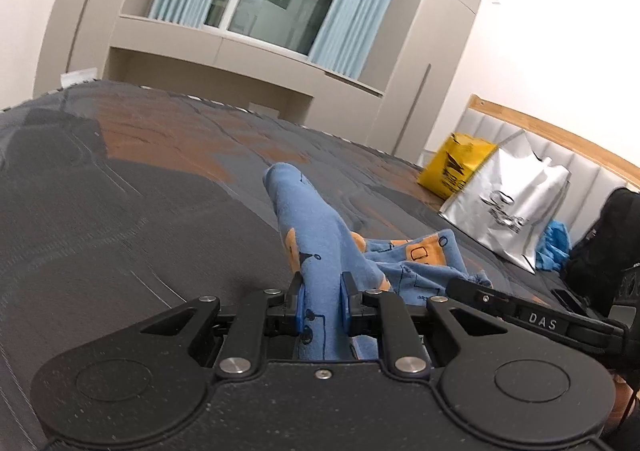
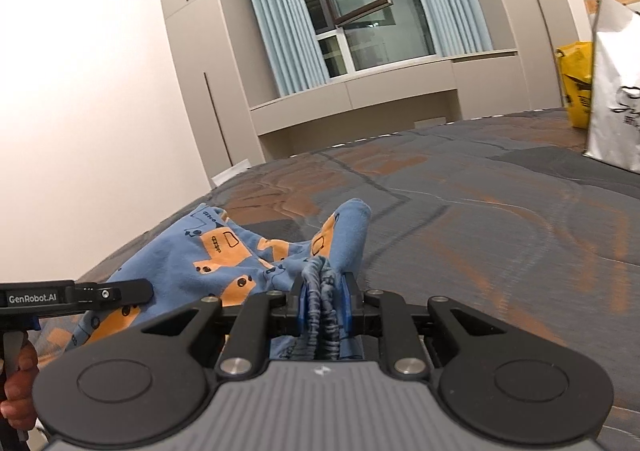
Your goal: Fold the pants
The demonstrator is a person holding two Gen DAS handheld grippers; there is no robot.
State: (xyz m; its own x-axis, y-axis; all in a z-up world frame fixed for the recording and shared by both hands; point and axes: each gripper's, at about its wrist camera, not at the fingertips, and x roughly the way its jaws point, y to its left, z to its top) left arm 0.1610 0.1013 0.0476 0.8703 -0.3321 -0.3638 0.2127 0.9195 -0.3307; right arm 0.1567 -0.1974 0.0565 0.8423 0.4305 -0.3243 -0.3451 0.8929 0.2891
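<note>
The pants [image 1: 320,243] are blue with orange truck prints and lie bunched on the bed. My left gripper [image 1: 323,303] is shut on a bunched fold of the pants, and a stretch of the cloth sticks out forward past the fingers. My right gripper [image 2: 324,307] is shut on the pants [image 2: 216,251] at a gathered ribbed edge. The rest of the cloth spreads to the left of it. The other gripper [image 2: 112,293] shows at the left of the right wrist view, and at the right of the left wrist view [image 1: 500,301].
The bed [image 1: 120,191] has a grey and orange quilt. A yellow bag [image 1: 456,167], a silver bag [image 1: 516,203] and a black bag [image 1: 604,243] stand by the headboard. A wardrobe and a curtained window lie beyond the bed.
</note>
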